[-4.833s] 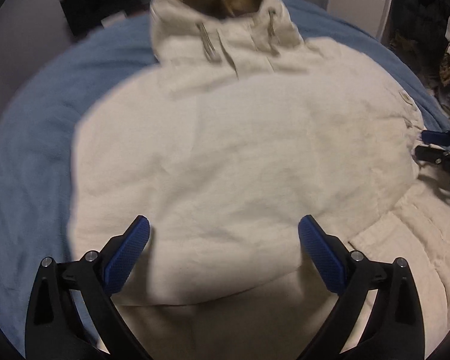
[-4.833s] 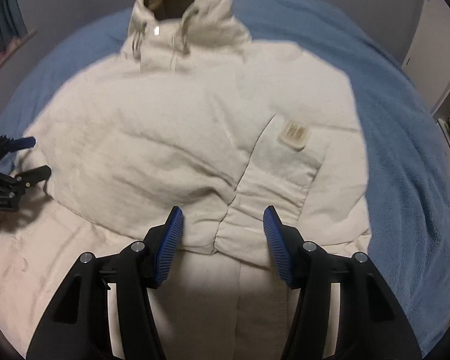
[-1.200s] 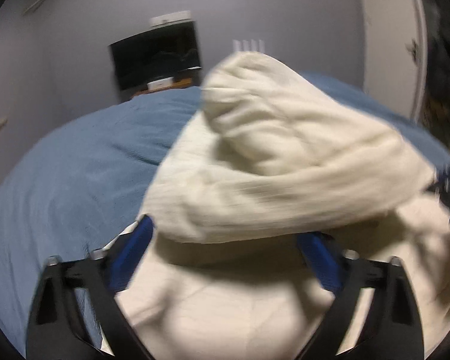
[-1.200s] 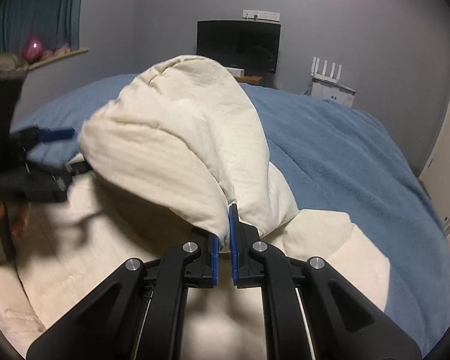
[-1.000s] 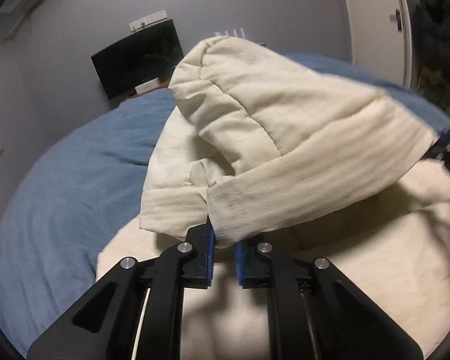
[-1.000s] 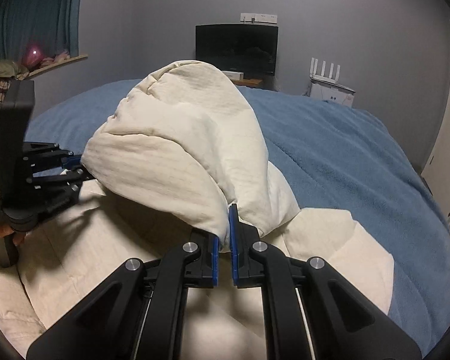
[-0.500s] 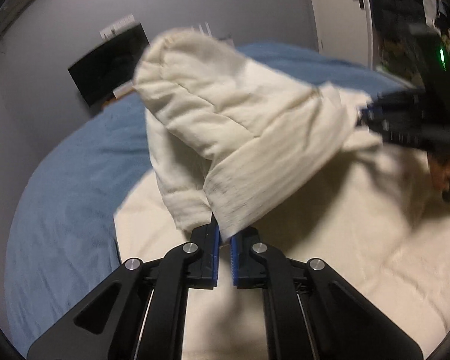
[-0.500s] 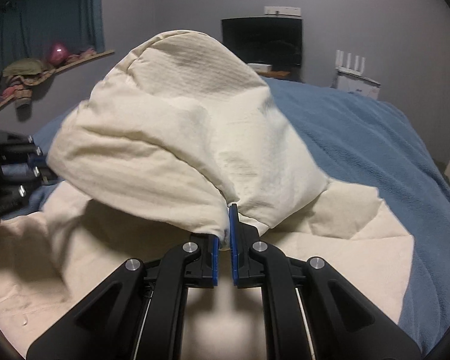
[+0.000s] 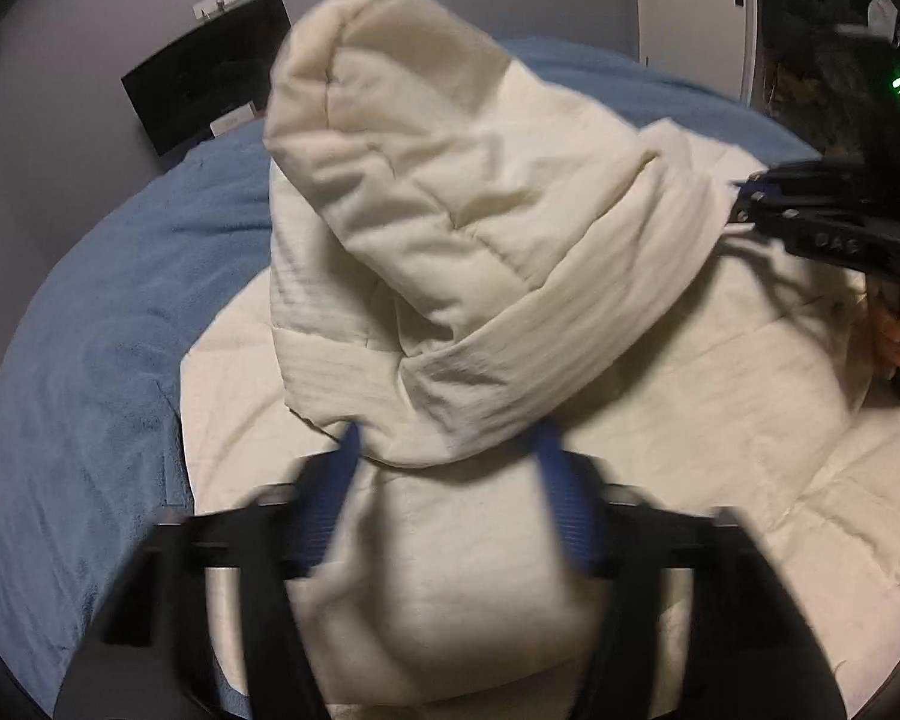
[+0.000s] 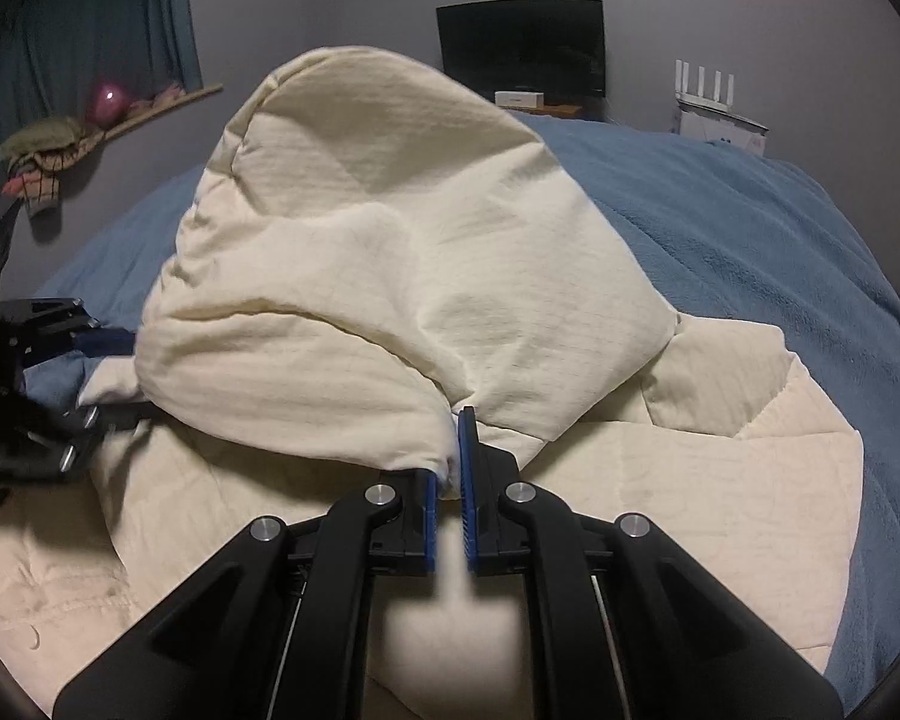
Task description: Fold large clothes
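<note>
A large cream quilted jacket (image 9: 480,228) lies on a blue bed cover (image 9: 90,312), its upper part folded over toward me in a raised hump. My left gripper (image 9: 447,468) is open, blurred, its blue pads either side of the folded edge. My right gripper (image 10: 450,462) has its jaws a narrow gap apart with a bit of the jacket (image 10: 390,276) edge between the pads. The right gripper also shows at the right of the left wrist view (image 9: 744,204). The left gripper shows at the left of the right wrist view (image 10: 90,360).
The blue bed cover (image 10: 750,228) surrounds the jacket. A black monitor (image 10: 522,48) and a white router (image 10: 705,87) stand by the far wall. A shelf with clothes (image 10: 48,150) is at the left. A white door (image 9: 690,12) is at the far right.
My left gripper has opened and let go of the jacket's folded edge. My right gripper's jaws have parted a little. The folded part has come down toward me.
</note>
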`<state>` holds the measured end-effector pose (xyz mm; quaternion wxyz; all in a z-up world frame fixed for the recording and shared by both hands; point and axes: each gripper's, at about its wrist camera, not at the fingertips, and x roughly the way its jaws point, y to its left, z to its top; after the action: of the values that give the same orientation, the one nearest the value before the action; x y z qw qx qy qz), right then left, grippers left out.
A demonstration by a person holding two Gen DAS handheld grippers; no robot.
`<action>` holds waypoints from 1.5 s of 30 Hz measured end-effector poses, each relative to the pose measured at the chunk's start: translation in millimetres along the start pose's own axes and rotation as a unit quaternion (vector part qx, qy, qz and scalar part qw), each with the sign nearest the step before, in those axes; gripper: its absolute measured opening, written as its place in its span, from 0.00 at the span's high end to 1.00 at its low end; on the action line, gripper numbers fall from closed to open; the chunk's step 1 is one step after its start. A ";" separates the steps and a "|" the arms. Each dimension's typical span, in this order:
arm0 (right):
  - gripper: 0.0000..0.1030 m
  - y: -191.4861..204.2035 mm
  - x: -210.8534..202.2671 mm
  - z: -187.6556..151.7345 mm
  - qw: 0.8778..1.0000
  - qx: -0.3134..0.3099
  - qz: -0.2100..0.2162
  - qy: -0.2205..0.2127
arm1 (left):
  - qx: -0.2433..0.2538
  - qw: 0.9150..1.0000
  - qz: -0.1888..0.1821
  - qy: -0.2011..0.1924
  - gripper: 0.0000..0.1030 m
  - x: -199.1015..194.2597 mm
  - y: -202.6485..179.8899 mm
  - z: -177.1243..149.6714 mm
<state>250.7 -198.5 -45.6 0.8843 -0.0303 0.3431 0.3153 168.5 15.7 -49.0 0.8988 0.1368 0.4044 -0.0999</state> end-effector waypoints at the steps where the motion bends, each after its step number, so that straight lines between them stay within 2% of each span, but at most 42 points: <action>1: 0.95 -1.8 -0.6 0.1 1.000 0.003 -0.001 -0.001 | -0.001 1.000 -0.010 -0.008 0.35 -6.4 -2.5 1.4; 5: 0.95 -2.4 -0.9 1.4 1.000 0.007 -0.002 -0.001 | -0.018 0.997 -0.062 -0.050 0.22 -33.0 -11.0 9.6; 6: 0.95 -1.0 -0.8 0.8 1.000 0.003 -0.003 -0.001 | -0.032 0.995 -0.079 -0.057 0.21 -33.6 -8.7 12.8; 11: 0.95 2.5 2.0 -0.7 1.000 -0.004 -0.002 0.006 | -0.125 0.985 -0.110 -0.049 0.23 -13.2 14.4 23.1; 14: 0.95 3.6 5.2 0.9 1.000 -0.010 -0.004 0.009 | -0.198 0.966 -0.164 -0.040 0.37 0.7 31.7 22.0; 16: 0.95 5.7 7.7 1.7 1.000 -0.015 -0.010 0.011 | -0.218 0.956 -0.193 -0.025 0.50 11.0 35.0 18.8; 19: 0.94 9.3 11.5 1.7 1.000 -0.019 -0.011 0.014 | -0.224 0.952 -0.208 -0.020 0.67 15.6 37.5 17.5; 22: 0.89 16.3 12.6 2.2 0.999 -0.031 -0.010 0.014 | -0.253 0.943 -0.214 -0.022 0.76 17.8 48.8 13.8; 23: 0.83 20.0 13.0 2.6 0.999 -0.037 -0.013 0.015 | -0.259 0.943 -0.207 -0.017 0.76 16.7 48.0 12.5; 25: 0.79 27.6 13.8 4.4 0.999 -0.049 -0.008 0.021 | -0.265 0.944 -0.196 -0.003 0.76 23.4 51.7 8.5; 27: 0.74 29.9 12.3 6.1 0.998 -0.053 -0.002 0.024 | -0.276 0.940 -0.198 0.012 0.76 28.7 55.3 6.2; 29: 0.65 28.2 8.8 7.2 0.998 -0.050 0.009 0.023 | -0.283 0.938 -0.201 0.017 0.75 30.4 58.9 5.2; 31: 0.54 24.5 2.8 9.2 0.998 -0.046 0.034 0.016 | -0.276 0.942 -0.189 0.018 0.75 28.0 59.1 6.5; 36: 0.49 15.6 -11.7 21.4 0.997 -0.014 0.069 -0.027 | -0.254 0.953 -0.163 0.023 0.74 24.7 50.4 12.1; 39: 0.49 15.7 3.9 32.3 0.999 0.002 0.044 -0.011 | -0.242 0.957 -0.155 0.030 0.72 27.1 42.4 18.7; 41: 0.49 22.0 18.1 33.3 0.999 -0.012 0.035 0.008 | -0.241 0.958 -0.154 0.034 0.71 29.5 39.4 21.7; 43: 0.49 32.1 43.1 25.3 0.998 -0.041 0.004 0.055 | -0.243 0.957 -0.156 0.035 0.70 30.6 38.4 24.1; 45: 0.49 37.5 56.3 16.0 0.996 -0.055 -0.018 0.069 | -0.236 0.959 -0.156 0.026 0.67 28.5 36.2 26.8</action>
<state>270.2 -134.0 -62.5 0.8611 -0.1064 0.3849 0.3147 216.3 39.2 -47.4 0.8680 -0.1409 0.4562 -0.1367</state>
